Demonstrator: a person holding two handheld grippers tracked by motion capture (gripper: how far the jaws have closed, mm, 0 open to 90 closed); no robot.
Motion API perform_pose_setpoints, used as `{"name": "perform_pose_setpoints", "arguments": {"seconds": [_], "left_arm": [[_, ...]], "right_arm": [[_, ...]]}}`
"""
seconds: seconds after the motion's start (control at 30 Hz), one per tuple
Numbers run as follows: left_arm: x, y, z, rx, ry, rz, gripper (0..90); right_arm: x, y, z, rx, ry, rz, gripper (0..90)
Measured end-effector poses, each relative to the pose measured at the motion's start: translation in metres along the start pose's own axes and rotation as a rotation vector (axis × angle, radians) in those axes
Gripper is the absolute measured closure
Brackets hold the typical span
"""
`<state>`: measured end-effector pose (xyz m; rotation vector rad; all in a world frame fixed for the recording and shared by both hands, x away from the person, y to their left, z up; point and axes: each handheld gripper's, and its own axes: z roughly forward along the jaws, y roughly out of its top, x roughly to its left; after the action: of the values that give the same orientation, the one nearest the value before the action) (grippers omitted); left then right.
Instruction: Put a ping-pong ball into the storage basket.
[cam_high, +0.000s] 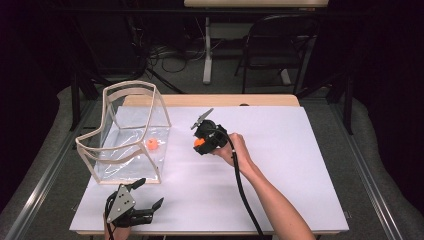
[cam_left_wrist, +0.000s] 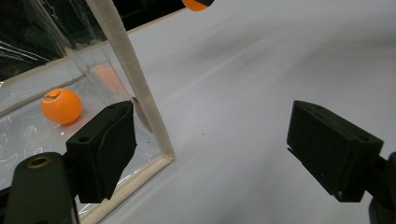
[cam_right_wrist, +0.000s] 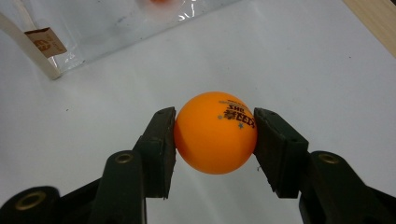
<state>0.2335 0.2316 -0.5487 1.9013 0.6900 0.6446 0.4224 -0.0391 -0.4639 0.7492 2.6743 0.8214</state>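
Right gripper (cam_right_wrist: 215, 133) is clamped on an orange ball (cam_right_wrist: 215, 132), pads pressed on both its sides, printed mark facing up; in the high view it sits mid-frame above the white table (cam_high: 280, 165), just right of the clear bag (cam_high: 131, 131). A second orange ball (cam_left_wrist: 61, 106) lies inside that bag, at the left of the left gripper view. Left gripper (cam_high: 145, 192), bottom left of the high view, has jaws wide, nothing between them, near the bag's front corner.
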Motion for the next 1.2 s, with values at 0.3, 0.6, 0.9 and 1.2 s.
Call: {"name": "perform_pose_setpoints", "arguments": {"seconds": [0.3,0.6,0.9,1.2], "left_arm": [[0.0,0.0,0.0,0.0,-0.002,0.001,15.7],[0.0,0.0,0.0,0.0,-0.002,0.002,15.7],[-0.001,0.0,0.0,0.0,-0.005,-0.004,15.7],[-0.001,0.0,0.002,-0.004,-0.008,-0.006,15.7]], "right_arm": [[0.006,0.007,0.002,0.014,0.011,-0.026,50.4],[0.01,0.016,0.002,0.031,0.029,-0.037,50.5],[0.012,0.021,0.004,0.051,0.038,-0.051,50.4],[0.014,0.028,0.005,0.067,0.047,-0.061,50.4]]}}
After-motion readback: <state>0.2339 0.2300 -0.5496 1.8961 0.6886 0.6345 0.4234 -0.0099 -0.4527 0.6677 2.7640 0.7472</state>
